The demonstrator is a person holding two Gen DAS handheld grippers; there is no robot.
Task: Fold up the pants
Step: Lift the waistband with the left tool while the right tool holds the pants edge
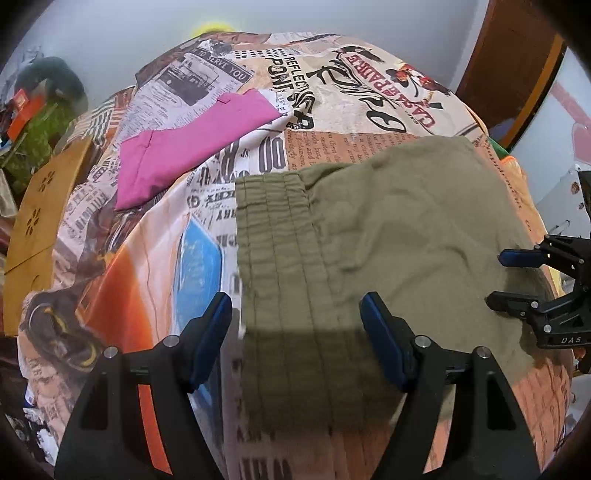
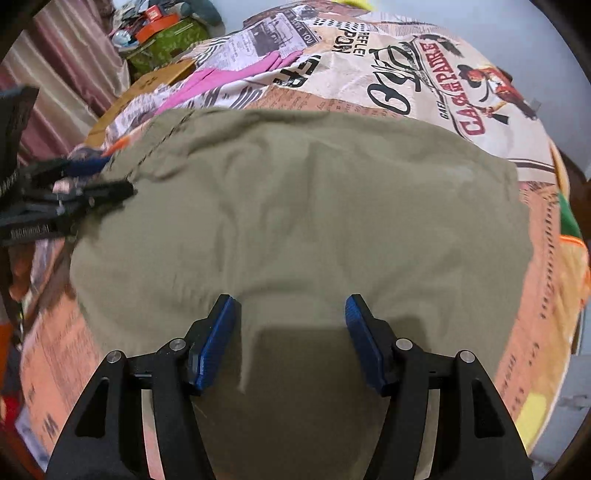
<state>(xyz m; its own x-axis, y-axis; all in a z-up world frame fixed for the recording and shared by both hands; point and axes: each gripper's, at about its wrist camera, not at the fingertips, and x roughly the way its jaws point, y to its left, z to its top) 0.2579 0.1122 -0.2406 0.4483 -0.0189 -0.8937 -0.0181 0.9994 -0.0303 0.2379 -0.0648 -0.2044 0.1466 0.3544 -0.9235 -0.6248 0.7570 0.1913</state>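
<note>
Beneath your left claw (image 1: 295,325) and right claw (image 2: 293,317), both spread wide and gripping nothing, the olive-green cotton pants (image 2: 295,214) lie as a compact slab on the newsprint-patterned bedsheet (image 1: 351,92), apparently mostly folded.

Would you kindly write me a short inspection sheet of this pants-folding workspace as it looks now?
Surface: printed bedsheet with newspaper and poster motifs, wrinkled.
Job's things: olive pants spread flat, elastic waistband toward the left gripper.
Clutter: folded pink garment lying apart from the pants; cardboard piece at the sheet's edge.
Grippers: left gripper open over the waistband; right gripper open over the pants.
Cables: nothing seen.
Surroundings: plain wall; pile of belongings in a corner.
</note>
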